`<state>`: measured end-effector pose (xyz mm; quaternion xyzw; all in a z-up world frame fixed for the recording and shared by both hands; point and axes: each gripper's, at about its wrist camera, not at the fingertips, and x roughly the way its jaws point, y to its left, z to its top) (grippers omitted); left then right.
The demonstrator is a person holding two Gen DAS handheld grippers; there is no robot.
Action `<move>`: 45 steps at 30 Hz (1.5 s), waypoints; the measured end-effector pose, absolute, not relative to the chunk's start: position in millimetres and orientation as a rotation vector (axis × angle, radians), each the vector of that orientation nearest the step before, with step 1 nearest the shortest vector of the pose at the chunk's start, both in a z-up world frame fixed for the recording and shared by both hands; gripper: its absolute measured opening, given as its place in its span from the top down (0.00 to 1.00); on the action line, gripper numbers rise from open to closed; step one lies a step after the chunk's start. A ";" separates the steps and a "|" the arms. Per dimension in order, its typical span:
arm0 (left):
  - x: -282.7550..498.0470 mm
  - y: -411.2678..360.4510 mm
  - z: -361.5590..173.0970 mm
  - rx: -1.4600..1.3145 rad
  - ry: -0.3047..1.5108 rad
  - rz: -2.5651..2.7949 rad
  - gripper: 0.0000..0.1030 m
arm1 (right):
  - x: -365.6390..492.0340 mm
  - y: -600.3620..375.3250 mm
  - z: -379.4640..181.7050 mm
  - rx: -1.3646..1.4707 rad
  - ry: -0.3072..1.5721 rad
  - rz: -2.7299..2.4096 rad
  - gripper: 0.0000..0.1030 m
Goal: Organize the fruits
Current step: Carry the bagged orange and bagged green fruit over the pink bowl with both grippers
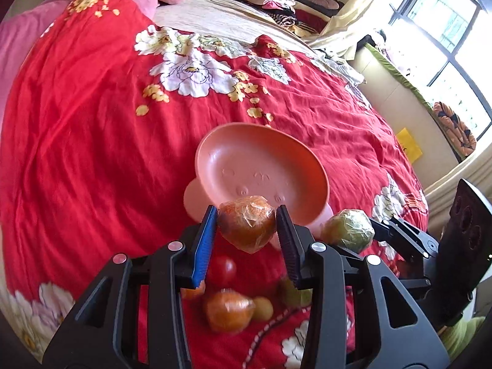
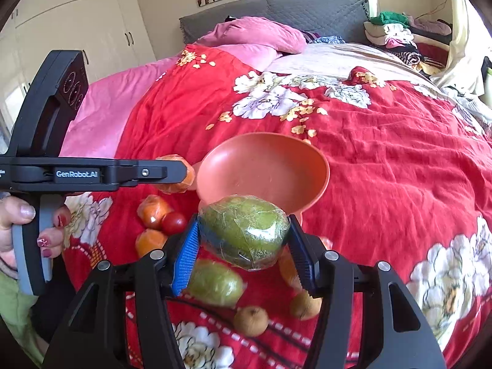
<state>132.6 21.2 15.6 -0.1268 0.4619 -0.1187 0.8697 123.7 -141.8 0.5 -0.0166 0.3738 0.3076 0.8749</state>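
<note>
My left gripper [image 1: 247, 221] is shut on a plastic-wrapped orange [image 1: 246, 226], held above the red bedspread just in front of a pink plate [image 1: 261, 166]. My right gripper [image 2: 244, 230] is shut on a wrapped green fruit [image 2: 244, 230], near the same pink plate [image 2: 264, 166]. In the left wrist view the green fruit [image 1: 349, 229] hangs to the right of the orange. The right wrist view shows the left gripper [image 2: 172, 173] with the orange [image 2: 176, 178] left of the plate. Below lie loose fruits: a tomato [image 2: 173, 222], wrapped oranges [image 2: 152, 210], a green fruit [image 2: 215, 283], brown round fruits [image 2: 250, 319].
The bed carries a red floral bedspread [image 1: 92, 138] with pink pillows [image 2: 255, 35] by the grey headboard. Folded clothes [image 2: 399, 37] are piled at the far right corner. A window and sill [image 1: 446, 61] stand to the right. A person's hand [image 2: 27, 224] grips the left handle.
</note>
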 end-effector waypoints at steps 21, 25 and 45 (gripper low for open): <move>186.2 4.8 -4.1 -0.179 1.029 -0.255 0.69 | 163.5 -121.9 -15.3 -0.086 0.813 0.636 0.48; 191.0 4.1 -7.2 -0.183 1.034 -0.253 0.69 | 165.8 -121.5 -18.5 -0.096 0.818 0.632 0.48; 198.1 3.3 -13.9 -0.194 1.052 -0.255 0.69 | 166.1 -120.3 -23.9 -0.124 0.830 0.616 0.47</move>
